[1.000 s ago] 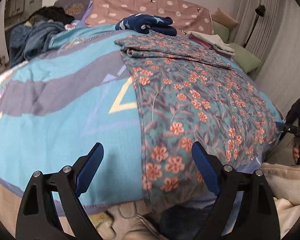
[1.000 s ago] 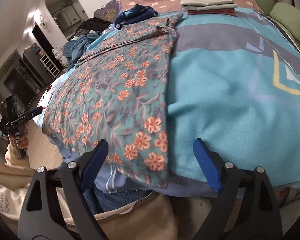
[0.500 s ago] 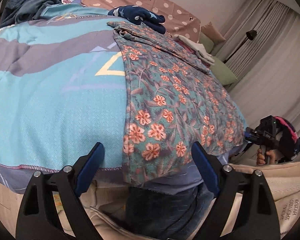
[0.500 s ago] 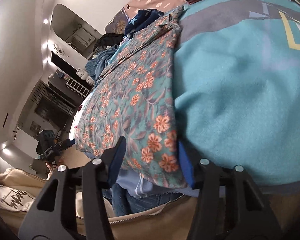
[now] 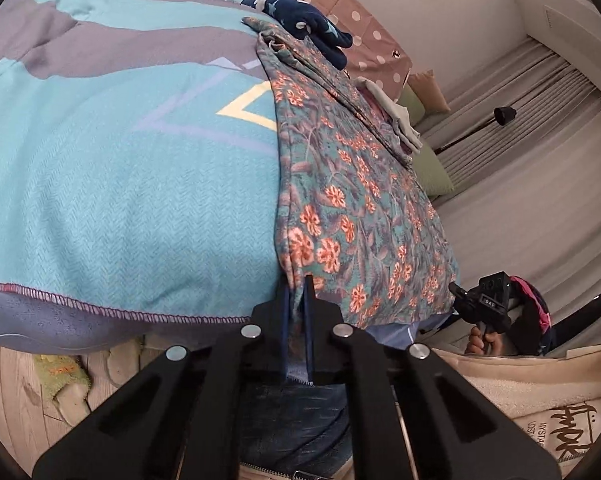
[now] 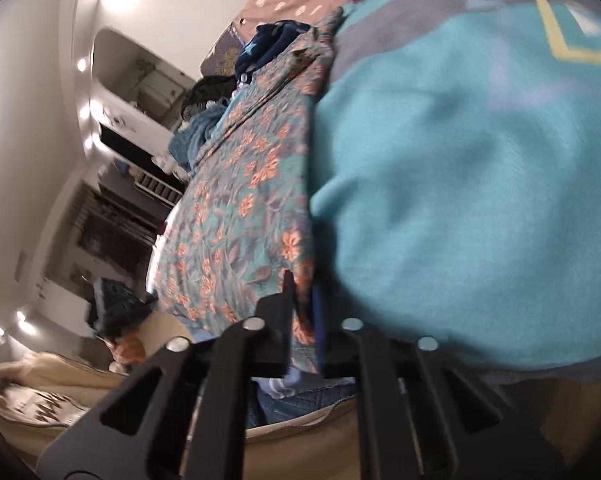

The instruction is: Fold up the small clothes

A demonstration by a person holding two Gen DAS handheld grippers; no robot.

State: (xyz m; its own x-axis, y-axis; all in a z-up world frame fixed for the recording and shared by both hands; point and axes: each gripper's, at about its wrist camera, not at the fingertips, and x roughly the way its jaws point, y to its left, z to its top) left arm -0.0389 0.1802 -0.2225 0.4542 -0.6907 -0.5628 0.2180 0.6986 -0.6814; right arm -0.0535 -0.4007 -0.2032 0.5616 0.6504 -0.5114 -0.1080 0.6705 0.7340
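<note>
A teal floral garment (image 5: pixel 348 184) with orange flowers lies flat along the bed, its near hem hanging over the bed's front edge. My left gripper (image 5: pixel 296 292) is shut on the hem's left corner. My right gripper (image 6: pixel 302 292) is shut on the hem's right corner; the garment shows in the right wrist view (image 6: pixel 252 184) too, blurred. The right gripper also shows in the left wrist view (image 5: pixel 484 304), at the hem's far corner.
The bed is covered by a turquoise and grey blanket (image 5: pixel 112 168). A dark blue garment (image 5: pixel 300 20) lies at the far end near a dotted pink pillow (image 5: pixel 364 32). Folded clothes (image 5: pixel 396 116) and green cushions (image 5: pixel 432 168) lie far right. Wooden floor (image 5: pixel 12 380) lies below left.
Both grippers dropped to the bed's front edge and went from open to shut, each taking a corner of the floral garment's hem. Both views tilted and moved closer.
</note>
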